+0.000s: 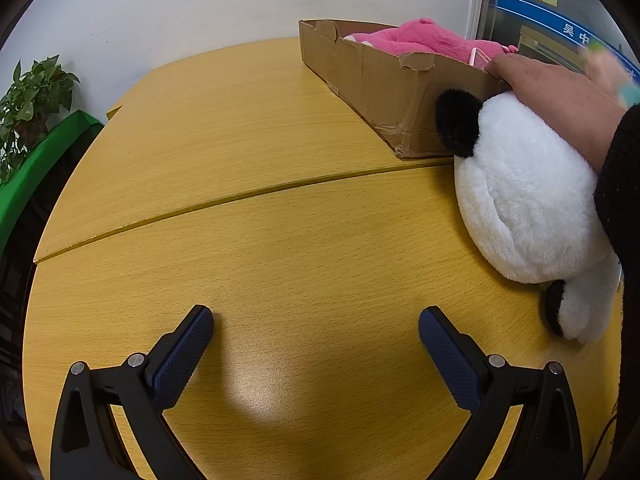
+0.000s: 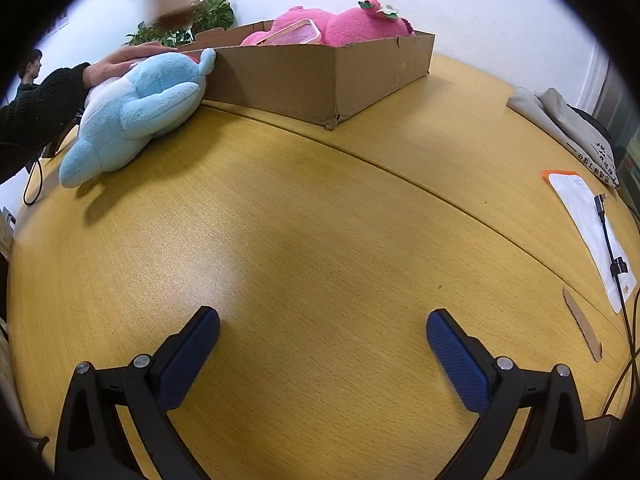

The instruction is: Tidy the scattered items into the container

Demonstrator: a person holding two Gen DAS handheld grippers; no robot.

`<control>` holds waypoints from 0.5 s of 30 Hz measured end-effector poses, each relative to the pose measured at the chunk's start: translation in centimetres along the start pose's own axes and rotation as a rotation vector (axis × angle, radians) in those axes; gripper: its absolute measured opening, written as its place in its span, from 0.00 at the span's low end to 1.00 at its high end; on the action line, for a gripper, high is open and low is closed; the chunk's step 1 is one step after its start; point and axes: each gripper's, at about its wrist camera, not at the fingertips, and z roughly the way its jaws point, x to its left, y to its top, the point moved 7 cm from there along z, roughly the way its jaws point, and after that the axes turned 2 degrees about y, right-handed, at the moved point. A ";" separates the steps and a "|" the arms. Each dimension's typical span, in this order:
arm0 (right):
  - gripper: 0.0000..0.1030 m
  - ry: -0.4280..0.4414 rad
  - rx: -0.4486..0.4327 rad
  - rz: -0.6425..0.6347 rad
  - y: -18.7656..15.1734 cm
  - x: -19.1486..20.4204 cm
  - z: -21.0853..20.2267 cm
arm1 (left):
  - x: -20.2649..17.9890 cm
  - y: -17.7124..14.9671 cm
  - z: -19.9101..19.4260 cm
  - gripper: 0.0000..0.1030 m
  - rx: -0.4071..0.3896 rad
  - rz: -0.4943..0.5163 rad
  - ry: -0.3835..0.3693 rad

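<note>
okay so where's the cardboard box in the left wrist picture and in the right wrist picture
Left wrist: cardboard box sits upper right on the table, its near corner beside a white plush.
Right wrist: cardboard box sits top centre, right of a blue plush.
Shared landmark: the pink plush lying inside it.

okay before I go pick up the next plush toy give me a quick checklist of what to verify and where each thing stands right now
1. Left gripper open and holding nothing: ok.
2. Right gripper open and holding nothing: ok.
3. Room left in the cardboard box: cannot tell; a pink plush and a pink-framed item already fill what shows.
4. Blue plush dolphin free to grasp: not ok; a bare hand rests on it.
5. Panda plush free to grasp: not ok; a hand lies over it, against the box wall.
6. Table between grippers and toys free of obstacles: ok.
</note>
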 end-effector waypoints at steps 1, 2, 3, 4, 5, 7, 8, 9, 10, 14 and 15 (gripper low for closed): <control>1.00 0.000 0.000 0.000 0.0 0.0 0.0 | 0.0 0.0 0.0 1.00 0.000 0.000 0.000; 1.00 0.000 0.000 0.000 0.0 0.0 0.0 | 0.0 0.0 0.0 1.00 0.000 0.000 0.000; 1.00 0.000 0.001 -0.001 0.0 0.0 0.0 | 0.0 0.0 0.0 1.00 0.000 0.000 0.000; 1.00 -0.001 0.001 -0.001 0.0 0.0 0.0 | 0.0 0.0 0.0 1.00 0.000 0.000 0.000; 1.00 -0.001 0.001 -0.001 0.0 0.0 0.0 | 0.0 0.0 0.0 1.00 0.000 0.000 0.000; 1.00 -0.001 0.000 -0.001 0.0 0.0 0.0 | -0.2 0.0 -0.1 1.00 0.000 0.000 0.000; 1.00 -0.001 0.000 -0.001 0.0 0.0 0.0 | -0.2 0.0 -0.1 1.00 0.000 0.000 0.000; 1.00 -0.001 0.001 -0.001 0.0 0.0 0.0 | -0.3 0.0 -0.1 1.00 0.000 0.000 0.000; 1.00 -0.001 0.000 -0.001 0.0 0.0 0.0 | -0.3 0.0 -0.2 1.00 0.000 0.000 0.000; 1.00 -0.001 0.001 -0.001 0.0 0.1 0.0 | -0.2 0.1 -0.1 1.00 0.000 0.000 0.000; 1.00 -0.001 0.001 -0.001 0.0 0.1 0.0 | -0.2 0.1 -0.1 1.00 0.000 0.000 0.000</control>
